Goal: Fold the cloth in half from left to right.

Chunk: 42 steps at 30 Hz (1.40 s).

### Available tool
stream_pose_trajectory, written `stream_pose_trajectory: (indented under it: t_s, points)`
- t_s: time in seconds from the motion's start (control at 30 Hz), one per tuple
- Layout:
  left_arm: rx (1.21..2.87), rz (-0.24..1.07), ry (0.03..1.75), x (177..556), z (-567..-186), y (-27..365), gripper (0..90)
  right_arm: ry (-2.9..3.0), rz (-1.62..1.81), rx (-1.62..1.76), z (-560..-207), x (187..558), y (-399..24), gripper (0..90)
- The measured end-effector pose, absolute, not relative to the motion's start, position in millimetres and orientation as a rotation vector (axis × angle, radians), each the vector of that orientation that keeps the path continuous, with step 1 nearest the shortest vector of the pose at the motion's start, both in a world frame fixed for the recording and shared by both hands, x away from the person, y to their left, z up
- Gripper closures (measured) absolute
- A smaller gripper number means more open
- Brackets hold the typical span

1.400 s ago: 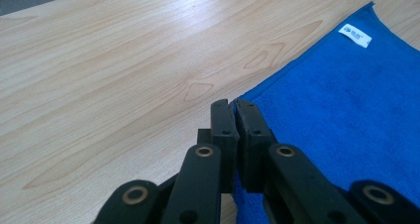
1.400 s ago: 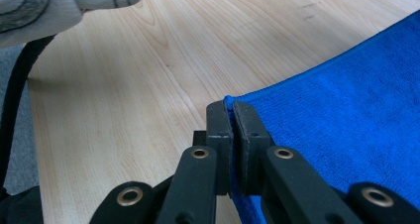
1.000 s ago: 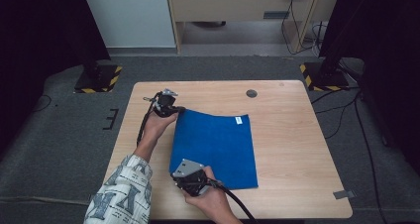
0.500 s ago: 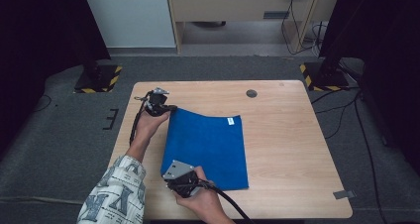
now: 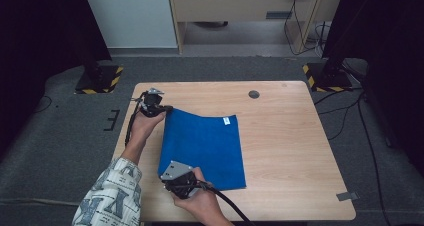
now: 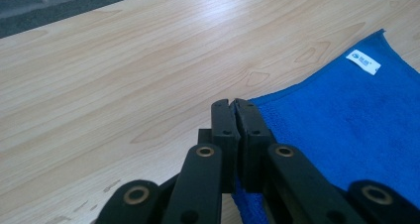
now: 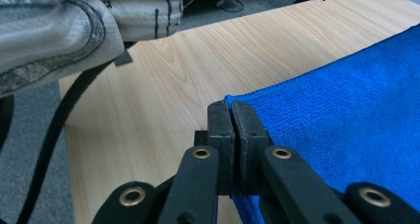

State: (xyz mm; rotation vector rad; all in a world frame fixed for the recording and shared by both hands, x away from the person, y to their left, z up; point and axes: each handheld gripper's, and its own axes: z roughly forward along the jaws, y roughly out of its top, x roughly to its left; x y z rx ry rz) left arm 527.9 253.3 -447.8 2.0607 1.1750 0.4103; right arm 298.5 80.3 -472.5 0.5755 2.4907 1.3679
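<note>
- The left gripper (image 6: pixel 233 105) has its jaws pressed together on a corner of the blue cloth (image 6: pixel 346 130); in its own view the hem runs straight into the seam between the two black jaws.
- The right gripper (image 7: pixel 229 107) is clamped the same way — its jaws meet on another corner of the blue cloth (image 7: pixel 346 115), the edge folding in between them.
- From above, the left gripper (image 5: pixel 167 107) holds the far-left corner of the cloth and the right gripper (image 5: pixel 172 173) holds the near-left corner, so both grips sit on the cloth's left edge.
- The blue cloth (image 5: pixel 205 146) lies spread flat on the worktop (image 5: pixel 290 141), left of its middle, its far edge slanting a little against the worktop's edge.
- A small white label (image 6: pixel 363 62) sits near the cloth's far-right corner; from above the label (image 5: pixel 226 120) lies just inside the far edge.
- The left hand (image 5: pixel 146 123) reaches forward along the worktop's left side, with a patterned sleeve (image 5: pixel 110 193) behind it at the near-left corner.
- The right hand (image 5: pixel 197 201) grips its tool at the near edge — a black cable (image 5: pixel 230 206) trails back from it.
- A small dark round disc (image 5: pixel 254 94) is set in the worktop near the far edge, well apart from the cloth.
- Grey carpet (image 5: pixel 75 136) surrounds the worktop.
</note>
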Motion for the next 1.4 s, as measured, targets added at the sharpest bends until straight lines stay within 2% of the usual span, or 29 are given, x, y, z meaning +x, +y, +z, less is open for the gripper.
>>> stream_pose_trajectory:
  t_s: [0.2,0.37,1.0,1.4]
  points:
    - [2.073,0.422,1.208,522,-441,263,87.7,2.497,1.414,0.571,-468,298,93,87.8]
    - [2.056,0.41,1.195,523,-434,255,87.6,2.485,1.427,0.588,-466,298,92,87.6]
    - [2.106,0.319,1.113,543,-445,165,87.0,2.386,1.398,0.757,-479,303,16,87.4]
    - [2.118,0.288,1.114,547,-455,143,86.8,2.371,1.362,0.828,-488,305,-11,86.8]
